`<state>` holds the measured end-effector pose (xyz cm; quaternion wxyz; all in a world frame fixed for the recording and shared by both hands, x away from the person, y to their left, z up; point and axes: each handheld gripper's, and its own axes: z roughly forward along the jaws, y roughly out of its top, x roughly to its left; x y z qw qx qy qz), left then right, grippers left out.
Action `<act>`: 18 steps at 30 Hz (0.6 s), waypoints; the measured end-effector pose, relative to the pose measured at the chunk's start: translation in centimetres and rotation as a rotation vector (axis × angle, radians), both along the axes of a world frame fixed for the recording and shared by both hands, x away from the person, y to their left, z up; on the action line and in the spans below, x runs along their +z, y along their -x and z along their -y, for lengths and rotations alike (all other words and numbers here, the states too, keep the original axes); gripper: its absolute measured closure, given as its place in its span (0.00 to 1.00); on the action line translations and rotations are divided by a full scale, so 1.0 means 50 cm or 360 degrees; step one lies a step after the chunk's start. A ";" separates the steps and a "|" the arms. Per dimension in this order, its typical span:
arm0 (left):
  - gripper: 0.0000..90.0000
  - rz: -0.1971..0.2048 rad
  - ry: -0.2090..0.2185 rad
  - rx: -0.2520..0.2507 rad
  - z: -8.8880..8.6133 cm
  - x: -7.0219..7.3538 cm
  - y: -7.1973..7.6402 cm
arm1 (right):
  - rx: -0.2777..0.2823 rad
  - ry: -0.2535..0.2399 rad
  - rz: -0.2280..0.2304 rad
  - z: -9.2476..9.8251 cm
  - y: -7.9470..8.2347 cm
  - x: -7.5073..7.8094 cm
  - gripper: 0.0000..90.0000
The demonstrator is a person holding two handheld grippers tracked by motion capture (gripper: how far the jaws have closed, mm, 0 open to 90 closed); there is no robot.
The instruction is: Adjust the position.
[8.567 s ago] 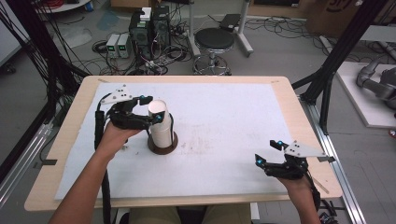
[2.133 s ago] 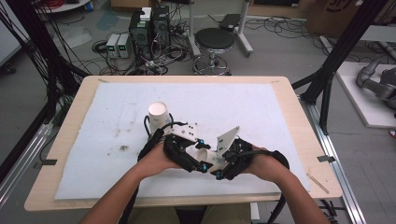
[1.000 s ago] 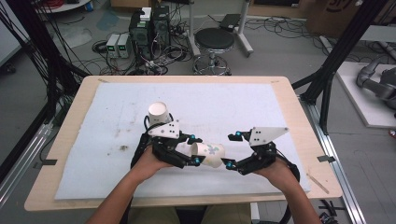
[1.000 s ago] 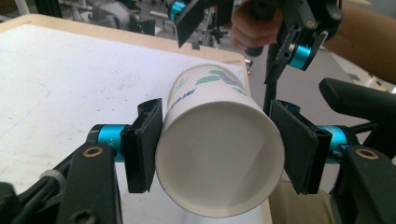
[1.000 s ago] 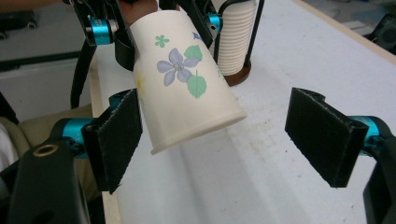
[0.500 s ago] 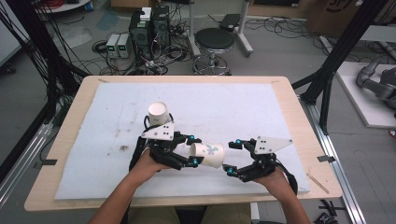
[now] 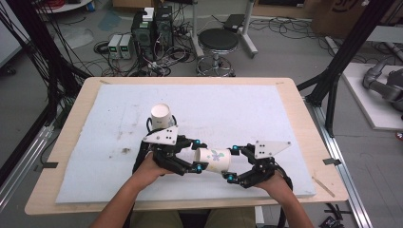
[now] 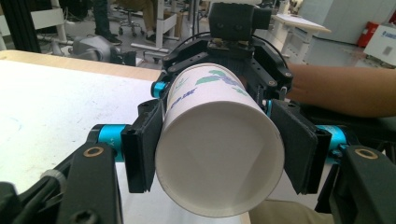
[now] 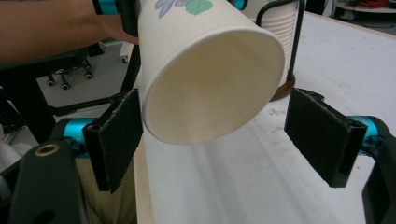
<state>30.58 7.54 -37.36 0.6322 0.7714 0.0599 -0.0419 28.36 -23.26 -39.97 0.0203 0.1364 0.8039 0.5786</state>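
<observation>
Above the white table mat (image 7: 285, 118), the left gripper (image 7: 195, 156) pinches a printed paper cup (image 7: 213, 159) held sideways, while the right gripper (image 7: 231, 170), jaws spread, flanks its open mouth. Behind stands a cup stack (image 7: 161, 115).

High view: fixed overhead, person's side, facing forward and down; takes in the whole wooden table with white foam mat (image 7: 285, 114) and floor beyond. Left gripper view: close, along its black jaws, facing the white paper cup with a leaf print (image 8: 219, 140), closed bottom. Right gripper view: close, facing same cup's open mouth. All three share the cup.
</observation>
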 end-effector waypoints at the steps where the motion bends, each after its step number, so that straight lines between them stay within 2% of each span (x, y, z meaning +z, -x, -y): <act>1: 0.41 -0.0001 0.0001 -0.0001 0.001 0.000 0.000 | 0.0009 -0.0007 0.0000 -0.003 -0.002 0.001 0.22; 4: 0.41 0.0002 0.0006 -0.0017 0.002 0.000 0.000 | 0.0037 -0.0022 0.0008 -0.007 -0.004 0.001 0.24; 6: 0.41 0.0007 0.0011 -0.0030 0.002 -0.001 0.001 | 0.0075 -0.0035 0.0021 -0.008 -0.004 0.001 0.29; 10: 0.41 0.0009 0.0024 -0.0043 0.000 -0.002 0.001 | 0.0101 -0.0067 0.0009 -0.009 -0.006 -0.003 0.31; 11: 0.41 0.0005 0.0031 -0.0042 0.000 -0.002 0.001 | 0.0115 -0.0097 0.0000 -0.007 -0.008 -0.004 0.32; 16: 0.41 -0.0006 0.0049 -0.0045 -0.003 -0.004 0.000 | 0.0133 -0.0143 -0.0039 -0.003 -0.008 -0.003 0.39; 18: 0.41 -0.0027 0.0057 -0.0040 -0.004 -0.004 0.000 | 0.0132 -0.0148 -0.0040 -0.003 -0.009 -0.002 0.39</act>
